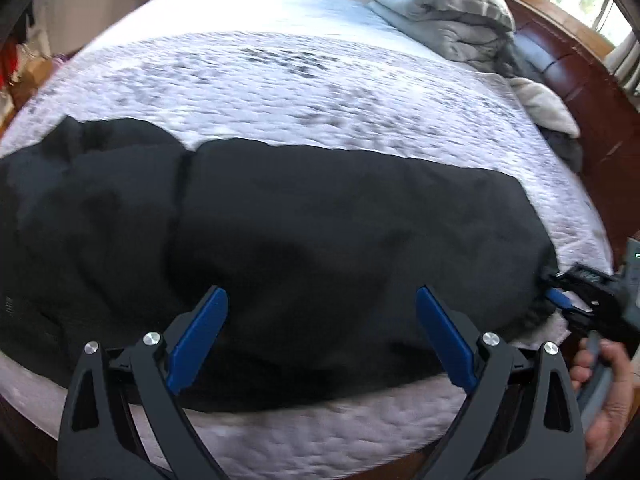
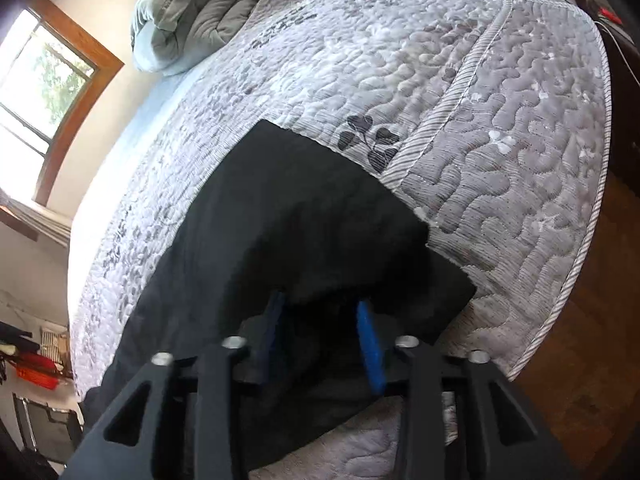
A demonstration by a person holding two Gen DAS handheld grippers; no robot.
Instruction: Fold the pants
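Pants (image 1: 280, 232) fill the middle of my left wrist view, black and spread flat across the quilted bedspread (image 1: 300, 92), reaching from the left edge of the frame almost to the right. My left gripper (image 1: 322, 340) sits at the bottom of that frame with its blue pads spread wide apart, holding nothing, poised over the near edge of the fabric. At the lower right of the same view I see my right gripper (image 1: 560, 300) at the end of the pants, a blue pad against the cloth, with the hand (image 1: 604, 392) holding it just below. In the right wrist view the pants (image 2: 304, 216) run away from the bottom centre toward the middle of the frame, and the right gripper (image 2: 324, 320) has dark fabric bunched between its blue pads; the jaws look closed on it, though the image is blurred there. A bundled grey comforter (image 2: 192, 16) lies at the upper left of that frame at the far end of the bed, and a wood-framed window (image 2: 44, 76) shows at the left edge.
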